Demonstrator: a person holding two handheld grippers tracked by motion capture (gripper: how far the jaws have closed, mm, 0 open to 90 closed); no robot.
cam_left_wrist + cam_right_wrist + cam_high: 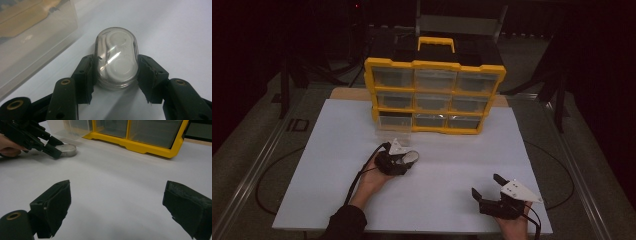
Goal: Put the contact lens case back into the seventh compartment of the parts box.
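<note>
A small clear oval case point(116, 57) with a white two-lobed piece inside lies on the white board point(452, 170). My left gripper point(116, 68) is shut on it, one pad pressed against each long side. In the high view the left gripper point(406, 160) sits just in front of the yellow organizer point(434, 95), with the case point(412, 156) at its tip. The right gripper view shows the case point(68, 149) low and flat on the board. My right gripper point(486, 184) rests at the near right, open, with bare board between its jaws point(117, 205).
A clear plastic drawer point(389, 131) stands pulled out from the organizer's bottom-left slot, just beyond and left of the case point(32, 37). The organizer's other drawers are pushed in. Open board lies between the two grippers. Black cables trail off the near edge.
</note>
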